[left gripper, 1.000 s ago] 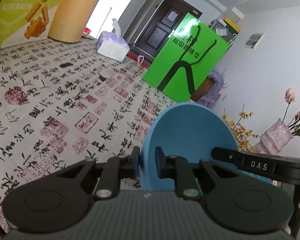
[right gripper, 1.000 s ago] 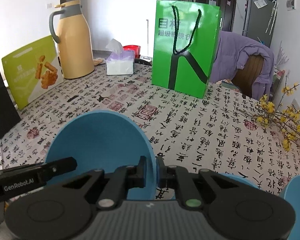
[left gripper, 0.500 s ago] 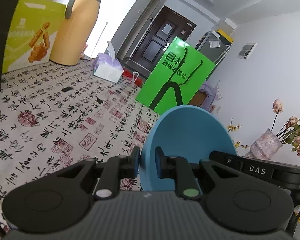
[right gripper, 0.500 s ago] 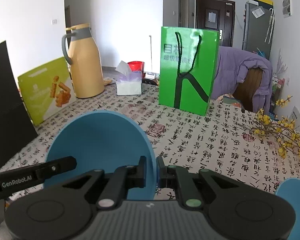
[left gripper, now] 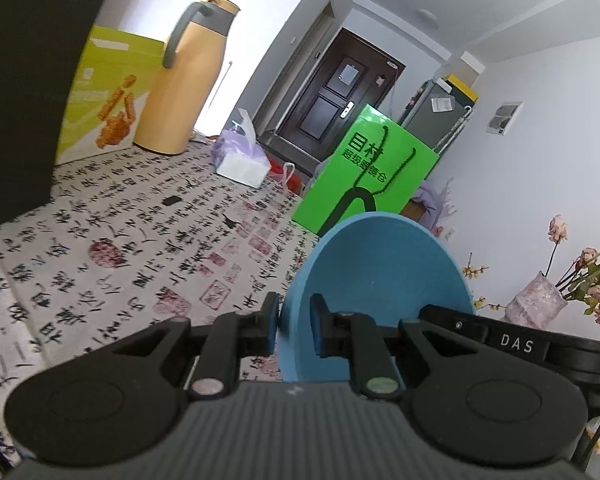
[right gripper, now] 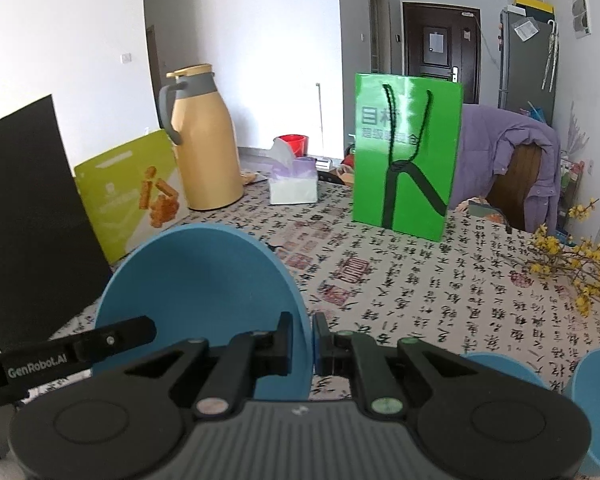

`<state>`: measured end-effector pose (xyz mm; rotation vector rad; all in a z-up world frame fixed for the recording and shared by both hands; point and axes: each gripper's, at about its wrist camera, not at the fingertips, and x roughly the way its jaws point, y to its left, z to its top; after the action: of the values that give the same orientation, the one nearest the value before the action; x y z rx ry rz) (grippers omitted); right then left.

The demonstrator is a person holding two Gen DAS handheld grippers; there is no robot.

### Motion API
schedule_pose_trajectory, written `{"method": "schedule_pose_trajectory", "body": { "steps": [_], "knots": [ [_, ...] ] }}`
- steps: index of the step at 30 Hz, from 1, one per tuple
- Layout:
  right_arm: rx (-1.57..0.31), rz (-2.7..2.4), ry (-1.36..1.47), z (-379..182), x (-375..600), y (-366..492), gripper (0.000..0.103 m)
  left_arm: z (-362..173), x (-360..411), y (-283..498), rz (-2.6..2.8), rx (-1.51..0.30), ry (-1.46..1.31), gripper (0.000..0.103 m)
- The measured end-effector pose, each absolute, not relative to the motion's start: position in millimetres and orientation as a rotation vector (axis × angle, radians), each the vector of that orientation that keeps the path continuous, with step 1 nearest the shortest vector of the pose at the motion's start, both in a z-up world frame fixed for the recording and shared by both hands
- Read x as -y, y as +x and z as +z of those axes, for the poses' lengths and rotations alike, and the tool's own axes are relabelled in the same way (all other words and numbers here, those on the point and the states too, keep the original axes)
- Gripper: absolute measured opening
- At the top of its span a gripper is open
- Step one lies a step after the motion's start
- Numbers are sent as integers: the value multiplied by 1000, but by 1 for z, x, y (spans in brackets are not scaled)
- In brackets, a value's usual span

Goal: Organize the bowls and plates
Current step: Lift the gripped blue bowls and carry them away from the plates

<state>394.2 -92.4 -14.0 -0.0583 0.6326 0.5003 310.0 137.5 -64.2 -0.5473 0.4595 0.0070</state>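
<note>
Both grippers grip the same blue plate, held upright above the table. In the left wrist view my left gripper [left gripper: 295, 328] is shut on the plate's [left gripper: 380, 280] left rim, and the right gripper's black body [left gripper: 512, 344] shows behind the plate. In the right wrist view my right gripper [right gripper: 303, 342] is shut on the plate's [right gripper: 204, 280] right rim, and the left gripper's body [right gripper: 72, 354] shows at the left. Two more blue dishes sit on the table at lower right: one [right gripper: 500, 366] behind the gripper and one [right gripper: 598, 400] at the frame edge.
The table has a calligraphy-print cloth [right gripper: 440, 292]. On it stand a green paper bag [right gripper: 406, 156], a yellow thermos jug [right gripper: 204, 140], a tissue box [right gripper: 294, 184], a yellow-green snack box [right gripper: 132, 196] and a black panel [right gripper: 24, 216]. Yellow flower branches [right gripper: 568, 264] lie at right. A pink vase [left gripper: 534, 306] stands far right.
Both grippers have risen and tilted up with the plate between them. The table now lies lower in both views, and more of the room and wall shows.
</note>
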Motion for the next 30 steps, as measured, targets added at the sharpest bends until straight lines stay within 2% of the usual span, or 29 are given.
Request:
{"method": "schedule_pose_trajectory", "body": {
  "steps": [30],
  "knots": [
    [-726, 636, -3, -33, 7, 346, 10, -60, -221, 231, 169, -439, -605, 16]
  ]
}}
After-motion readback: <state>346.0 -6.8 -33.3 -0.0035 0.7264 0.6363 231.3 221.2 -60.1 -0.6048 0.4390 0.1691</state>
